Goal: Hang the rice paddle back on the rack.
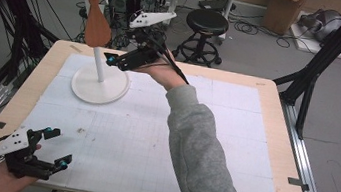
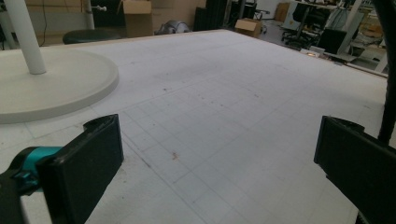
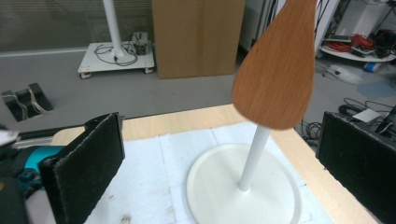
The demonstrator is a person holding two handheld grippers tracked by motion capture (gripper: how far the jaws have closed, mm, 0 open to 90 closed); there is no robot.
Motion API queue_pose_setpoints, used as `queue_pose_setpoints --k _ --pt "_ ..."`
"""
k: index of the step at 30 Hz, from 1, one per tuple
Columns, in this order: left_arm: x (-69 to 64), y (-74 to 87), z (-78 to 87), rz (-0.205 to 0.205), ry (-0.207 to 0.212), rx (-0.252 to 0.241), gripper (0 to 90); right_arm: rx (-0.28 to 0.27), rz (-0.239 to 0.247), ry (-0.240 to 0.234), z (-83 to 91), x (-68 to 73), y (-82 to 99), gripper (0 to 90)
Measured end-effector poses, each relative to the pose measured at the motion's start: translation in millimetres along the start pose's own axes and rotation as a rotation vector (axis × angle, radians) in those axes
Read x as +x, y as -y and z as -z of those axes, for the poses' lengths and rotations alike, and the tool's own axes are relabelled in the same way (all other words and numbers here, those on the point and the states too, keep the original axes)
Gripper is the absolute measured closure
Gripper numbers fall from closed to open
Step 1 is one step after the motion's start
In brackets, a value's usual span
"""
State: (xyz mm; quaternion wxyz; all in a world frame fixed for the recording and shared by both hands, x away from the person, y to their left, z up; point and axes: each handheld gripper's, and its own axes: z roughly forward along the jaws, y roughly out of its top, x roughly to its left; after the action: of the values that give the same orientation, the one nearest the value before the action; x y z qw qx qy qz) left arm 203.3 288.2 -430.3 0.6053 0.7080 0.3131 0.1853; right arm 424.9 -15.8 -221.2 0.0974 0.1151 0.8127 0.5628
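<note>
Since our right tool hangs with its jaws spread wide and nothing between them, just beside the white pole of the stand, we judge the step in hand to be a reach for the wooden spatula that hangs at the top of that stand. To do it well, we would bring the tool level with the broad blade, which hangs in front of the pole, or with the thin handle above it, and square the jaws to the flat faces, so the pads close on wood and not on the pole behind. We would close slowly, since a knock could swing the spatula or tip the stand.

Seen from the right gripper view, the spatula hangs almost upright, its long axis running up and down close along the pole, with the rounded blade pointing down toward the stand's round base and the handle rising out of sight. How it is hooked at the top we cannot tell.

Our left tool rests well apart from the stand, at the near corner of the table, jaws spread and empty.
</note>
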Motion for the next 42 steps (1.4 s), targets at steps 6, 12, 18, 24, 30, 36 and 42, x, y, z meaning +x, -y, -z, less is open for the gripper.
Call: queue_pose_setpoints --k 6,12,18,24,30,36,42 --pt "-1.3 0.4 1.9 -0.006 -0.003 0.005 1.8 -0.027 -0.014 -0.01 21.7 3.8 23.0 0.0" --pt "-0.7 -0.8 3.5 -0.005 -0.011 -0.002 1.8 -0.027 -0.039 0.007 41.0 7.6 49.6 0.0" --pt "-1.9 -0.9 -0.5 -0.007 0.009 0.008 1.7 -0.038 -0.068 0.027 59.8 8.4 74.3 0.0" --pt "-2.5 -0.9 -3.0 -0.008 0.019 0.016 1.8 -0.052 -0.084 0.049 76.0 12.9 95.7 0.0" --pt "-1.9 -0.9 -5.2 -0.006 0.021 0.019 1.8 -0.07 -0.094 0.079 96.4 19.9 122.7 0.0" --pt "-2.1 -1.1 -10.5 -0.004 0.027 0.028 1.8 -0.079 -0.115 0.099 118.2 25.2 149.4 0.0" --pt "-0.8 -0.7 -15.0 0.002 0.024 0.033 1.7 -0.122 -0.156 0.125 142.3 22.9 170.3 0.0"
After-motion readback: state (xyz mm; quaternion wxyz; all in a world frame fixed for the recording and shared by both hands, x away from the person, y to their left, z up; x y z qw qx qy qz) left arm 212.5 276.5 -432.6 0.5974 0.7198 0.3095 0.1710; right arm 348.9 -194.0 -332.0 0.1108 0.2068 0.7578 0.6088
